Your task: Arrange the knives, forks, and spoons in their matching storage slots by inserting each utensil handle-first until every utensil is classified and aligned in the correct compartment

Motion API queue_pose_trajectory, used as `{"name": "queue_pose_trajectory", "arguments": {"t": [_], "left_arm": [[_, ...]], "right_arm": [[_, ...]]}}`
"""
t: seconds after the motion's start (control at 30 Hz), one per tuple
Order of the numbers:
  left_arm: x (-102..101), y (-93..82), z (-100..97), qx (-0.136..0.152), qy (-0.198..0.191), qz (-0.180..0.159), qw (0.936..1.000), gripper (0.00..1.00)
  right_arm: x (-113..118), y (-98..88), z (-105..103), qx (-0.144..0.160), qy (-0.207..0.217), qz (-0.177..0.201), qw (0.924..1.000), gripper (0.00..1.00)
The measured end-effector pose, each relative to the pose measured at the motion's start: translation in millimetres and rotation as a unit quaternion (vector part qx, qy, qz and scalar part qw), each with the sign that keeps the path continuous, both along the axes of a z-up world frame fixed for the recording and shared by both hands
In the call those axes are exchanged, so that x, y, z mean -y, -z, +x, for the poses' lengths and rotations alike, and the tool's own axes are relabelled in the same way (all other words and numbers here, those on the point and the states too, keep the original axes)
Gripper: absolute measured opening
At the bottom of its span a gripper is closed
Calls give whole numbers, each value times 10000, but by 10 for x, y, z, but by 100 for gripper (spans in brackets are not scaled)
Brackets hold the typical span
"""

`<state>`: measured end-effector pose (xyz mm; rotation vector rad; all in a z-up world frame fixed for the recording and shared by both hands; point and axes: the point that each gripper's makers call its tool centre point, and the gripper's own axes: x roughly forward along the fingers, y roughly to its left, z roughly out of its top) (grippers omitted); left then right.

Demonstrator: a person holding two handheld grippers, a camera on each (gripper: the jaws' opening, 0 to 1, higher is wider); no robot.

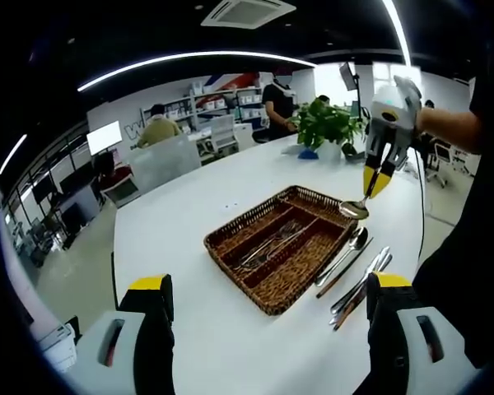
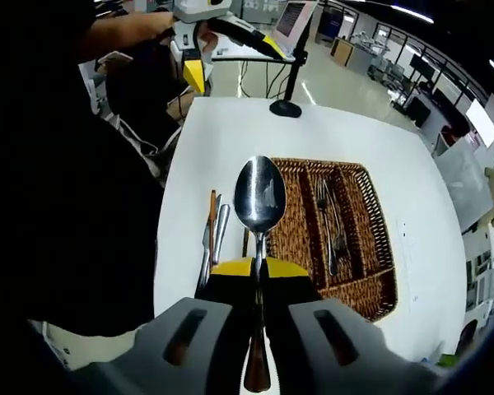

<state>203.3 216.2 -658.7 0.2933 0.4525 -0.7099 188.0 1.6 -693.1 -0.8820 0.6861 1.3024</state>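
A brown wicker cutlery basket (image 1: 240, 220) with three long slots lies on the white table (image 1: 181, 222). Forks (image 1: 272, 243) lie in its middle slot. Loose spoons and knives (image 1: 352, 271) lie on the table beside the basket. My right gripper (image 2: 259, 267) is shut on a spoon (image 2: 259, 197), bowl pointing forward, held above the table at the basket's (image 2: 369, 226) edge. In the left gripper view that right gripper (image 1: 377, 179) hangs over the basket's far corner with the spoon (image 1: 354, 209). My left gripper (image 1: 270, 281) is open, wide apart, near the basket's front corner.
A potted plant (image 1: 325, 123) stands at the table's far end. A black stand with a round base (image 2: 286, 108) sits on the table beyond the basket. The loose cutlery (image 2: 214, 234) lies close to the table's edge. People stand by the shelves in the background.
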Motion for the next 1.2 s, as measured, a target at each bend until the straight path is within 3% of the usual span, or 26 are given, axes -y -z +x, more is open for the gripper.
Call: {"name": "queue_pose_trajectory", "arguments": {"t": [0.63, 1.2], "left_arm": [[7, 4, 20, 15, -9, -58, 10000, 100], [-5, 12, 48, 13, 68, -27, 10000, 100]], "right_arm": [[6, 1, 50, 20, -24, -160, 9999, 0], [-114, -11, 330, 91, -146, -298, 9994, 0]]}}
